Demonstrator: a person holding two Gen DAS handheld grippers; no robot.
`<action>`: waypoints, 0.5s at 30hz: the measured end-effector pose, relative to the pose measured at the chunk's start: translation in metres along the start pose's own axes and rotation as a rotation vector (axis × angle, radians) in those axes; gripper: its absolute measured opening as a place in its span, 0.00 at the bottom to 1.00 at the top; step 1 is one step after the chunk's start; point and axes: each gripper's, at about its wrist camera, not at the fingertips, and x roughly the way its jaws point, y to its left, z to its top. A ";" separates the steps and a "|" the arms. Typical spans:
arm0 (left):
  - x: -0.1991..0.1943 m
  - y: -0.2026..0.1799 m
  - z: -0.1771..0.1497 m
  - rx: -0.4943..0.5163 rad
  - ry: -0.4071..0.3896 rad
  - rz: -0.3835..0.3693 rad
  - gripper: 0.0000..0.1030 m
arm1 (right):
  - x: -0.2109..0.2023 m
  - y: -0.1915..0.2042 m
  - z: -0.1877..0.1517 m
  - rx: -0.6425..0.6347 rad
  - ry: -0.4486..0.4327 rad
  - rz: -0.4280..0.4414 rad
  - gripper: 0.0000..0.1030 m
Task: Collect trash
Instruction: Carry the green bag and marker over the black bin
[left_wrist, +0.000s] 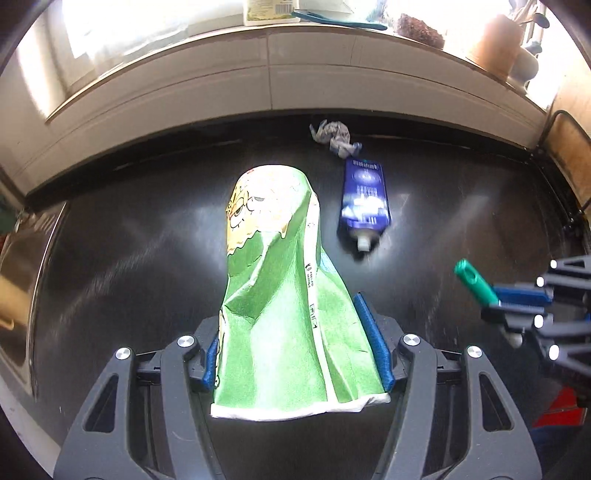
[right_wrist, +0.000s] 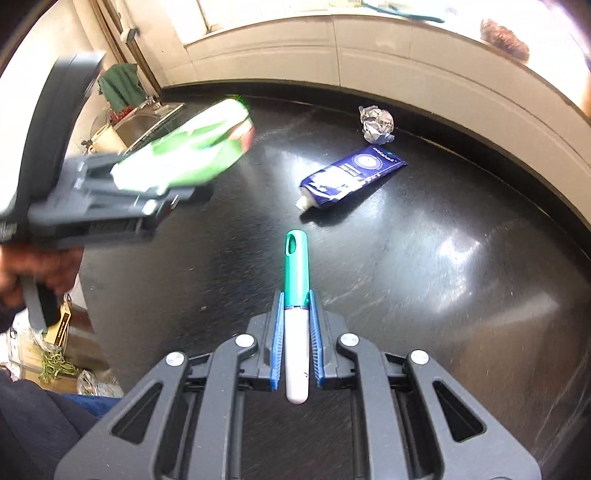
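Note:
My left gripper (left_wrist: 295, 332) is shut on a crumpled green and yellow snack bag (left_wrist: 280, 280), held above the black tabletop (left_wrist: 129, 258). In the right wrist view the same bag (right_wrist: 192, 147) shows blurred at the left, in the left gripper (right_wrist: 122, 192). My right gripper (right_wrist: 297, 306) is shut on a white pen with a teal cap (right_wrist: 296, 295), also lifted off the table. It shows at the right edge of the left wrist view, where the teal cap (left_wrist: 474, 280) sticks out. A blue tube (left_wrist: 364, 199) (right_wrist: 351, 175) and a crumpled foil ball (left_wrist: 334, 136) (right_wrist: 376, 123) lie on the table.
A pale window sill (left_wrist: 258, 66) runs behind the table, with a box, a teal tool and a brown pot on it. A metal sink (right_wrist: 147, 122) with a green cloth lies far left. A person's hand (right_wrist: 33, 273) holds the left gripper's handle. Bags and boxes lie on the floor at lower left.

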 end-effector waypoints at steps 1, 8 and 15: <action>-0.003 -0.001 -0.008 -0.003 0.002 0.001 0.59 | -0.002 0.003 -0.004 -0.001 -0.002 -0.005 0.14; -0.027 0.000 -0.051 -0.013 0.010 0.013 0.59 | -0.016 0.021 -0.018 -0.004 -0.019 -0.032 0.14; -0.049 0.016 -0.062 -0.048 -0.030 0.042 0.59 | -0.022 0.038 -0.022 -0.022 -0.025 -0.039 0.14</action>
